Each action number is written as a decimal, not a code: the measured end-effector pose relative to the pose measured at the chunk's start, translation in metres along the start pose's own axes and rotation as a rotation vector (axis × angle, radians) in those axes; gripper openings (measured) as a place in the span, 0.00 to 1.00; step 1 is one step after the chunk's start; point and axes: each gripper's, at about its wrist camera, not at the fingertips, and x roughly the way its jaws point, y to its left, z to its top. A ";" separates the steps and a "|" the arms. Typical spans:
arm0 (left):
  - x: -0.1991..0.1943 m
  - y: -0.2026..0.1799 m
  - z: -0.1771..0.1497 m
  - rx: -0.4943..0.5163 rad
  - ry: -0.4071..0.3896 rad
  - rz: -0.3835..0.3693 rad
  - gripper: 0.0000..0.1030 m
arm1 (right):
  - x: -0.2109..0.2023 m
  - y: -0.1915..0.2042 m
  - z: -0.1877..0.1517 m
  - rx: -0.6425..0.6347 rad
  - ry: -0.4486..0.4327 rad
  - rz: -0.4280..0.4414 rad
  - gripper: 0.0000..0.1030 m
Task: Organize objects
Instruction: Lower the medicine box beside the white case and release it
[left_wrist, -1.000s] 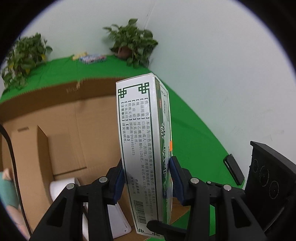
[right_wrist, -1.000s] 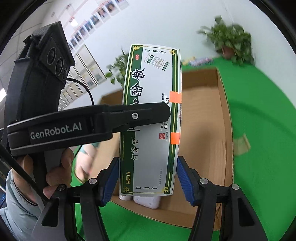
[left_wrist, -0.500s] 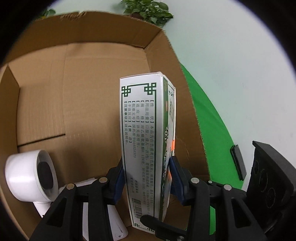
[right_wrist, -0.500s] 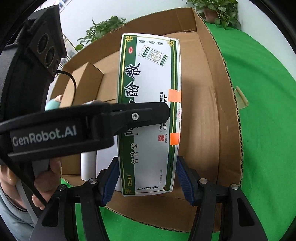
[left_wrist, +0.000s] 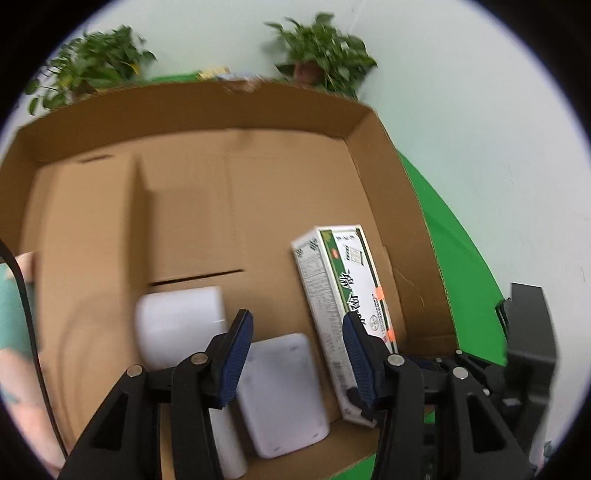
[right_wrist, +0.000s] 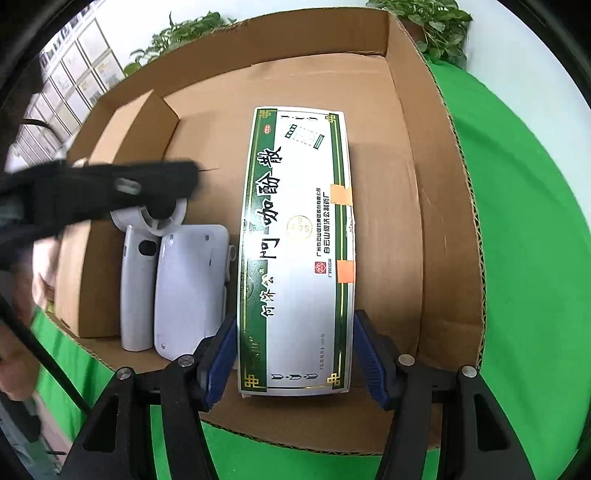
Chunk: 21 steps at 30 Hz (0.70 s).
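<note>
Medicine box (right_wrist: 295, 251) going into cardboard box (right_wrist: 417, 236).
Left gripper (left_wrist: 299, 354) fingers opening, empty; right gripper (right_wrist: 295, 363) fingers pinching box's near end, right of white devices (right_wrist: 188, 288). Next, probably: release, withdraw.

Green-covered counter (right_wrist: 517, 229), bearing an open cardboard carton (right_wrist: 436, 206) near its middle. Two potted plants (left_wrist: 325, 48) standing at the far edge by the wall, behind the carton. A few small flat items (left_wrist: 214, 73) lying between the plants, too blurred to identify. Dark flat object (left_wrist: 499, 312) lying on the green beside the carton's right wall.
</note>
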 end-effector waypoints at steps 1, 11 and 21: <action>-0.008 0.005 -0.005 -0.007 -0.014 0.000 0.48 | 0.000 0.005 0.000 -0.008 0.004 -0.013 0.56; -0.038 0.051 -0.039 -0.051 -0.041 0.063 0.48 | 0.004 0.032 0.000 0.008 0.077 -0.055 0.61; -0.056 0.067 -0.071 -0.041 -0.144 0.192 0.49 | -0.023 0.051 -0.009 -0.031 -0.008 -0.093 0.77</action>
